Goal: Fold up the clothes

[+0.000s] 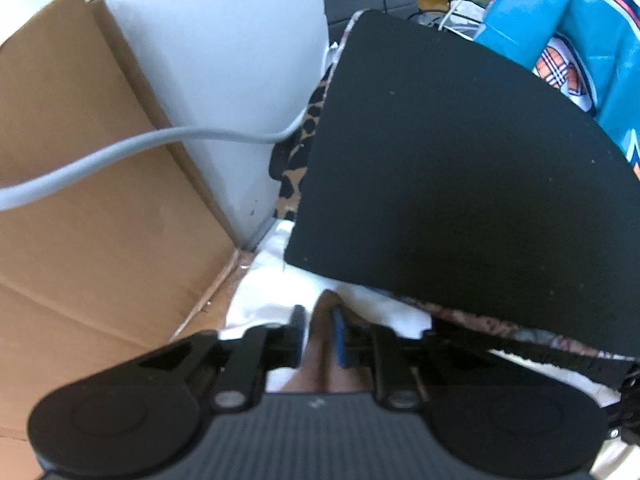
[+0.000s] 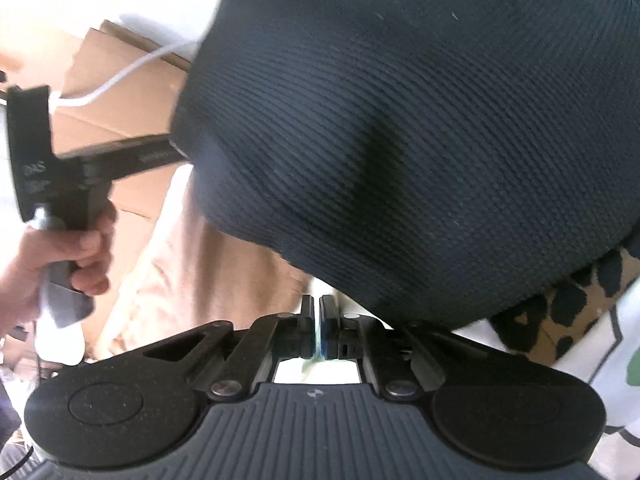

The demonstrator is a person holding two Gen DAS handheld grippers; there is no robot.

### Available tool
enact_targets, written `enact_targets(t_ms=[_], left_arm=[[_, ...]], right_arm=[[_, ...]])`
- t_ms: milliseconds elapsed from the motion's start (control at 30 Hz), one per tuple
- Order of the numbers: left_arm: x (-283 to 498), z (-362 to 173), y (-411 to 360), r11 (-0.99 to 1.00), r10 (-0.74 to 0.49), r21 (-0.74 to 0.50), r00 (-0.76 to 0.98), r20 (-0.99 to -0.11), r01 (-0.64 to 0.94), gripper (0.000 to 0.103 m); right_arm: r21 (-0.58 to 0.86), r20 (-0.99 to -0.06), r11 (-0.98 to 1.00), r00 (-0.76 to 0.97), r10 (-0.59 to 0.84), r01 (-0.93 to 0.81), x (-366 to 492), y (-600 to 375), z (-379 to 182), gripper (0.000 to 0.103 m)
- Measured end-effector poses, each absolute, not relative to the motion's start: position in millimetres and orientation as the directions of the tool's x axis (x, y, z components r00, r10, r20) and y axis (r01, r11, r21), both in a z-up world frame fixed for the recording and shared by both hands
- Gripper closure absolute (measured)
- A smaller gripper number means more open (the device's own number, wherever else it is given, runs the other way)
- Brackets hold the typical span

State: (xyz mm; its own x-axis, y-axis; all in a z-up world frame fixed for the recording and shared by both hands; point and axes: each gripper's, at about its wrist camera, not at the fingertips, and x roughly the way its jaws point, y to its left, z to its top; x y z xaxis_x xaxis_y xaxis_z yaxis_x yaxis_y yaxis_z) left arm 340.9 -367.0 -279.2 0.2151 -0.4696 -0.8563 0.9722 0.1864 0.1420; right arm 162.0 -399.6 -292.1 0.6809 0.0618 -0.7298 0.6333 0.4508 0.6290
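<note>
fabric fills both views: we see a black garment (image 1: pixel 460 168) lying over a leopard-print cloth (image 1: pixel 298 160) on white bedding (image 1: pixel 276 276). our left gripper (image 1: pixel 318 334) pinches a tan fold (image 1: pixel 320 344); the right gripper (image 2: pixel 317 330) looks nearly closed, gripping nothing we can tell.

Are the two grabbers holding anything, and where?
The left gripper pinches a fold of tan cloth. The right gripper is closed, but what it holds cannot be told.
</note>
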Motion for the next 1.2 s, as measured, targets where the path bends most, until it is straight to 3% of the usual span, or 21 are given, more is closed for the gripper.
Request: enact_targets(t_ms=[100, 200, 233, 567, 667, 733, 833, 1067, 1200], left_arm=[[346.6, -274.5, -365.5, 0.182, -0.47, 0.141, 0.212, -0.857, 0.973, 0.075], [354.6, -271.3, -364.3, 0.174, -0.46, 0.156, 0.22, -0.86, 0.972, 0.075], [356.1, -273.0, -364.4, 0.175, -0.454, 0.151, 0.216, -0.864, 0.973, 0.075], [343.9, -304.1, -370.6, 0.172, -0.415, 0.129, 0.191, -0.889, 0.977, 0.075], [340.6, -307.2, -375.8, 0.169, -0.428, 0.124, 0.186, -0.884, 0.978, 0.081], [338.9, -305.7, -378.2, 0.156, -0.441, 0.118, 0.176, -0.88, 0.981, 0.096], [335.3, -302.8, -381.1, 0.126, -0.452, 0.136, 0.18, -0.874, 0.983, 0.101], [337.1, -306.5, -389.1, 0.145, -0.488, 0.125, 0.181, -0.854, 0.981, 0.101], [333.0, -320.7, -393.7, 0.161, -0.454, 0.155, 0.213, -0.865, 0.975, 0.094]], right_arm=[[0.634, -0.718, 0.462, 0.694, 0.054, 0.621, 170.1, -395.2, -287.9, 0.079], [0.622, -0.723, 0.471, 0.69, 0.038, 0.626, 179.0, -391.9, -284.8, 0.072], [0.612, -0.731, 0.472, 0.681, 0.032, 0.634, 182.0, -391.3, -284.7, 0.064], [0.593, -0.757, 0.446, 0.653, 0.026, 0.67, 208.3, -386.5, -289.9, 0.063], [0.592, -0.757, 0.454, 0.653, 0.029, 0.666, 217.6, -383.2, -290.1, 0.068], [0.596, -0.756, 0.463, 0.653, 0.047, 0.657, 222.2, -381.9, -292.0, 0.1], [0.597, -0.755, 0.461, 0.654, 0.047, 0.656, 220.9, -380.1, -289.8, 0.1], [0.58, -0.753, 0.478, 0.658, 0.007, 0.659, 220.1, -371.8, -278.7, 0.1], [0.557, -0.774, 0.478, 0.633, 0.003, 0.679, 227.0, -366.9, -286.8, 0.1]])
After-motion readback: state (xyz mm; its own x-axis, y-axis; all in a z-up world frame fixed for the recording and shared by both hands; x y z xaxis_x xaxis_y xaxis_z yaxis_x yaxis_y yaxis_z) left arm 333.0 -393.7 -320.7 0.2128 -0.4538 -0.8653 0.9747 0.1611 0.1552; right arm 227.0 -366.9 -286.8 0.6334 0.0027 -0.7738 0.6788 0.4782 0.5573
